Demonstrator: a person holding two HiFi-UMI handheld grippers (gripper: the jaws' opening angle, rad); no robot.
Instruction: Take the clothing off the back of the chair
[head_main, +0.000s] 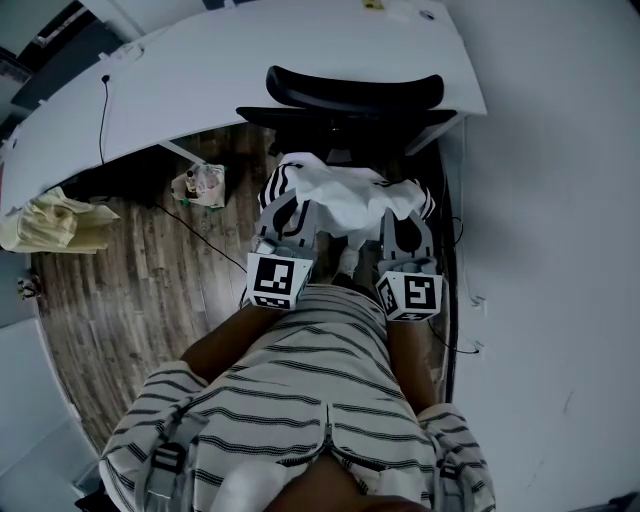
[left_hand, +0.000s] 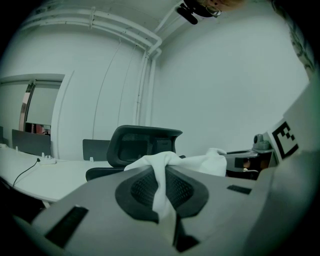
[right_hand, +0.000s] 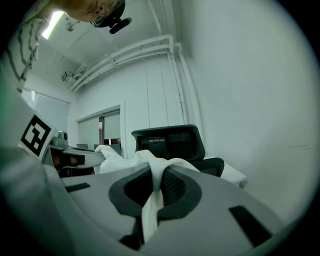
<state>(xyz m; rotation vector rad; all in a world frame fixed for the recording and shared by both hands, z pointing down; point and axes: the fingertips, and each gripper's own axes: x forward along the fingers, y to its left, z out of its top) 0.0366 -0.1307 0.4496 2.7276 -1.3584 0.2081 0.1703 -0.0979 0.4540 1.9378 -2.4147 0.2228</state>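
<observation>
A white piece of clothing (head_main: 340, 195) hangs bunched between my two grippers, in front of the black office chair (head_main: 355, 95) and clear of its backrest. My left gripper (head_main: 290, 200) is shut on the left part of it; in the left gripper view the white cloth (left_hand: 162, 187) is pinched between the dark pads, with the chair (left_hand: 145, 145) beyond. My right gripper (head_main: 402, 212) is shut on the right part; in the right gripper view a fold of the cloth (right_hand: 154, 192) runs down between the jaws, with the chair (right_hand: 170, 142) behind.
A curved white desk (head_main: 250, 60) with a black cable (head_main: 103, 110) stands behind the chair. A yellow cloth (head_main: 55, 220) lies at the left and a small bag (head_main: 200, 183) sits on the wooden floor (head_main: 130, 300). A white wall (head_main: 550, 250) runs close on the right.
</observation>
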